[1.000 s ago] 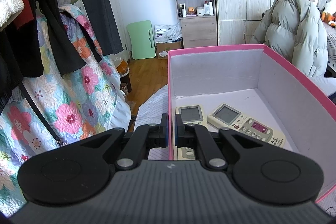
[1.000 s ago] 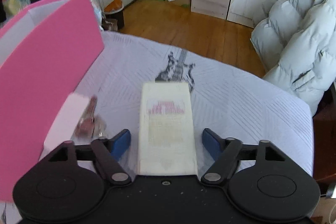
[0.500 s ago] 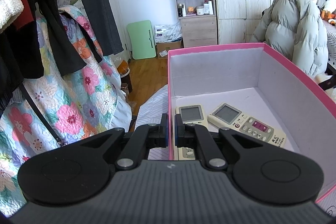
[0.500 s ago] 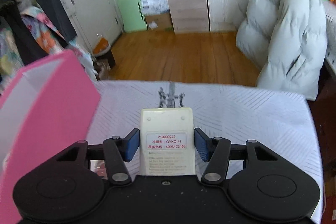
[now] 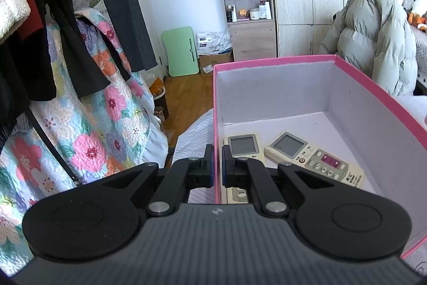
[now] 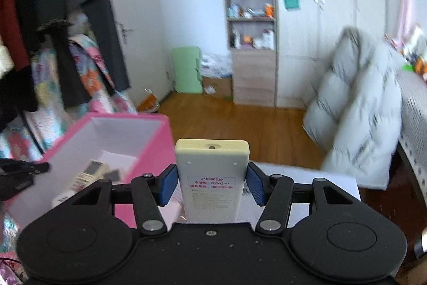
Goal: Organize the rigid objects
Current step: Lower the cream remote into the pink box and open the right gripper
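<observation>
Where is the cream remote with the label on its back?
In the right wrist view, the remote sits label-up between the right hand-held gripper's blue pads, lifted just right of the pink box.

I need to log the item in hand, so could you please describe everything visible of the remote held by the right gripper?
The remote is a cream plastic slab seen back side up, with a white label printed in red at mid-body and a small emitter in its far end. The right gripper is shut on it, blue fingers pressing its long sides. It is held clear of the bed, pointing away from the camera, right of the pink box.
</observation>
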Demonstrator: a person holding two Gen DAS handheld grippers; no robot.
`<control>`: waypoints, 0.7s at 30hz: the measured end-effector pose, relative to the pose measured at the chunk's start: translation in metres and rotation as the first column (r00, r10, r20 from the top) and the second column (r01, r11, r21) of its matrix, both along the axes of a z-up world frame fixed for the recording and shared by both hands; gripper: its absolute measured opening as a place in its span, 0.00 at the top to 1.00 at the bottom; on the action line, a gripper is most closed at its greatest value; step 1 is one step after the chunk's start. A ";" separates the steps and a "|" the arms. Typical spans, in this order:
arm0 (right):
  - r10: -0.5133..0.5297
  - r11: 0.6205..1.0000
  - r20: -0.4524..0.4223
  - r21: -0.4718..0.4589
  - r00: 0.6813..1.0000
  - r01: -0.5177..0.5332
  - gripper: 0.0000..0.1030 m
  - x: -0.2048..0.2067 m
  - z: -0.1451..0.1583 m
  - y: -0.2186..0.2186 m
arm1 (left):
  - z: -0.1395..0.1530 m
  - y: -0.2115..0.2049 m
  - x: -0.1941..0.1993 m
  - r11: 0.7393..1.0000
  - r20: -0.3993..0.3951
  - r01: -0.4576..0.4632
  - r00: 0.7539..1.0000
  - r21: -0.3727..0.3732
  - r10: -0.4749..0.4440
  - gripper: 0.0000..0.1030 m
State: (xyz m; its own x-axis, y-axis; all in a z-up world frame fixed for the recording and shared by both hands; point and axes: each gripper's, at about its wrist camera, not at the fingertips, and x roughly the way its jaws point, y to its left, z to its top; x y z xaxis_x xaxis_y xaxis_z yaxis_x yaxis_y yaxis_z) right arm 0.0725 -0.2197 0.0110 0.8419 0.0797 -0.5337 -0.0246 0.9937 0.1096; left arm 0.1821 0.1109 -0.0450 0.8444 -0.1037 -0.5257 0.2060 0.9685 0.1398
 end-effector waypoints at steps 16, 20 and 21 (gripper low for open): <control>0.435 0.877 0.012 0.219 0.900 -0.427 0.41 0.105 0.003 0.106 | -0.001 0.004 0.000 1.000 0.000 0.003 1.000 -0.015 -0.003 0.96; 0.454 0.864 -0.074 0.279 0.888 -0.419 0.41 0.143 -0.025 0.132 | -0.001 0.004 0.000 1.000 0.000 0.003 1.000 -0.018 -0.003 0.96; 0.467 0.857 -0.085 0.289 0.880 -0.427 0.41 0.144 -0.030 0.138 | -0.001 0.004 0.000 1.000 -0.001 0.003 1.000 -0.021 -0.003 0.96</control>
State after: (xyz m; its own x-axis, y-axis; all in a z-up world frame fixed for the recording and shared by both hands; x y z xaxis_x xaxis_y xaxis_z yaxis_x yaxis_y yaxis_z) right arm 0.2168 -0.0821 -0.0186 0.5956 0.5781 -0.5577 -0.4231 0.8159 0.3940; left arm 0.1823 0.1148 -0.0465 0.8437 -0.1175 -0.5239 0.2091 0.9706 0.1190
